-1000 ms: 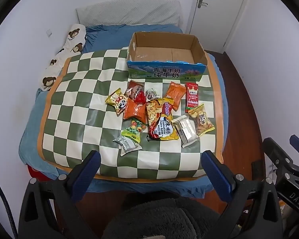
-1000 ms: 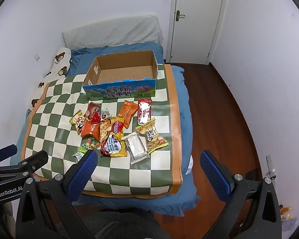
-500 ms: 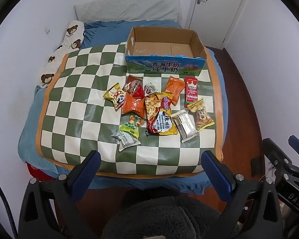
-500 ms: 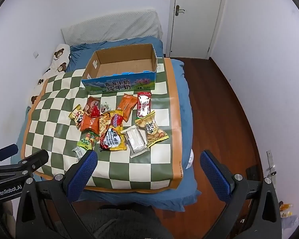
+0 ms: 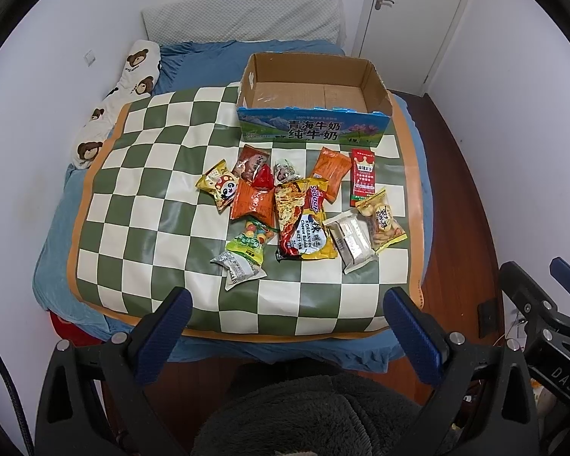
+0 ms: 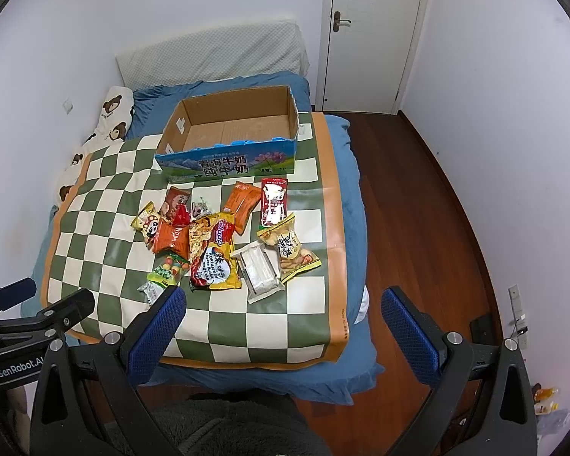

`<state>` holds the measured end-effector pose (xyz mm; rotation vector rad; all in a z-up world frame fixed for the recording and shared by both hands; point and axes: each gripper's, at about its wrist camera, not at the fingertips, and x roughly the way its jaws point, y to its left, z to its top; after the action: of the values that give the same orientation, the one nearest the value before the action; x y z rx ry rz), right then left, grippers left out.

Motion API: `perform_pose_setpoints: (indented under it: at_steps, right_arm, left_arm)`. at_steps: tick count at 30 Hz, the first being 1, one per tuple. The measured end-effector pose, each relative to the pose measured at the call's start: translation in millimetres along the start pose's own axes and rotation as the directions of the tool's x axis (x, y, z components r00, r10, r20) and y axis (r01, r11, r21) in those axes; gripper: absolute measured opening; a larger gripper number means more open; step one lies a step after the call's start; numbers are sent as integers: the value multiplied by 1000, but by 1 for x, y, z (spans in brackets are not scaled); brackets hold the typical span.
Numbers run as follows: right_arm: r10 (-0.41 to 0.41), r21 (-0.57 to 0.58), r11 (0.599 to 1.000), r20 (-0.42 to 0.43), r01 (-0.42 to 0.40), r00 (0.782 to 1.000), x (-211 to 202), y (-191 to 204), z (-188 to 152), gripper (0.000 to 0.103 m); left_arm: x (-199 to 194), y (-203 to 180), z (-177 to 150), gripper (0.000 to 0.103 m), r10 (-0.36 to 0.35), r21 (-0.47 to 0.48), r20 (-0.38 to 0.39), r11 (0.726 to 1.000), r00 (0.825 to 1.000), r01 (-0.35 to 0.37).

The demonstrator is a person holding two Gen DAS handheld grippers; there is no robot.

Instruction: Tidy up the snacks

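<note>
Glossy plastic wrappers are seen on the snack packets (image 5: 304, 224). Matt brown cardboard forms the box (image 5: 311, 87). The checkered mat (image 5: 148, 205) looks smooth, faintly shiny; the floor (image 6: 410, 197), polished wood.

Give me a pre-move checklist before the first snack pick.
1. Left gripper open, nothing held: ok.
2. Right gripper open, nothing held: ok.
3. Box upright, open top, nothing inside: ok.
4. Snacks all on the mat, none in the box: ok.
5. Snacks separated for a clean pick: not ok; noodle pack overlaps its neighbours.
6. Silver pack lies nearest the right gripper, top unobstructed: ok.
</note>
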<state>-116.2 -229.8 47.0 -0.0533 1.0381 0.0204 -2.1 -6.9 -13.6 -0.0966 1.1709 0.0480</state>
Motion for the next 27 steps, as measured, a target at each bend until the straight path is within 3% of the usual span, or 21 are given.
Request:
perform_pose_setpoints:
  at_steps: [27]
  right_arm:
    - [-3,3,1000,8,3,1000,-5,-1,6,103]
  left_arm:
    - [0,-1,1,103,-2,-3,3,1000,1000,2]
